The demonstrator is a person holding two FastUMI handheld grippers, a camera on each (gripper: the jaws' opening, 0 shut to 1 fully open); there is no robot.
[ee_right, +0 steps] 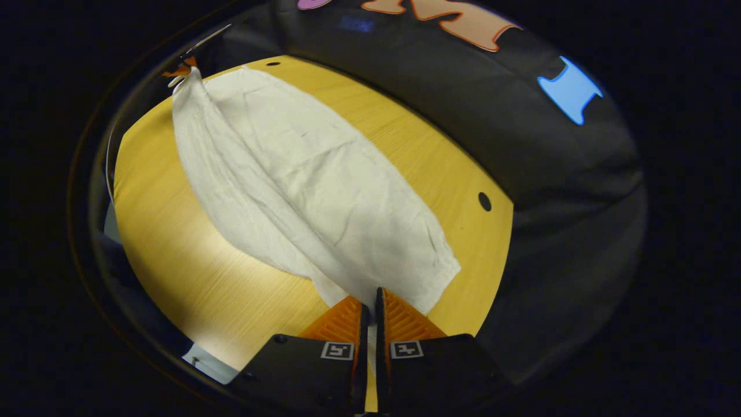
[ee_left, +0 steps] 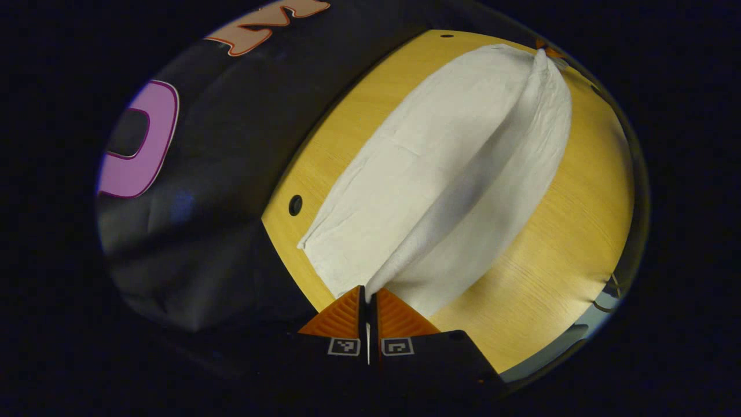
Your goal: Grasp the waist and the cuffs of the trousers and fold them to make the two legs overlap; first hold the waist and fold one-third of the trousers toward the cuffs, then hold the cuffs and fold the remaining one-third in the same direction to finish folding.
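wooden table (ee_left: 567,231) under dim booth light, black cloth wall (ee_left: 231,174) standing behind it, small dark holes (ee_left: 295,205) showing near the edge. lying lengthwise across the table, pale trousers (ee_left: 440,174), one leg flat on the wood and the other being lifted along a raised ridge running between the two ends. pinching the near end of that ridge in the left gripper view, left gripper (ee_left: 368,298), fingers drawn together on a thin bunch of cloth. pinching the opposite end in the right gripper view, right gripper (ee_right: 370,307), fingers likewise pressed close with fabric coming out between them. showing small at the far end of each view, the other gripper, holding the ridge's far tip. hard to tell which end is waist and which is cuffs. judging by the lie of things: carrying the upper leg over toward the flat one, so making the legs overlap, with the thirds not yet begun. risks from here: gripping only a narrow pinch at each end, so cloth possibly slipping out if pulled taut; sagging in the middle and landing skewed if the two ends are not travelling at the same pace; dragging the lower leg along the wood and rucking it, since the layers are joined at one end; letting the edge nearest the right gripper in its view (ee_right: 446,272) creep toward the table's rim; trapping a crease under the top leg if lowered too quickly.
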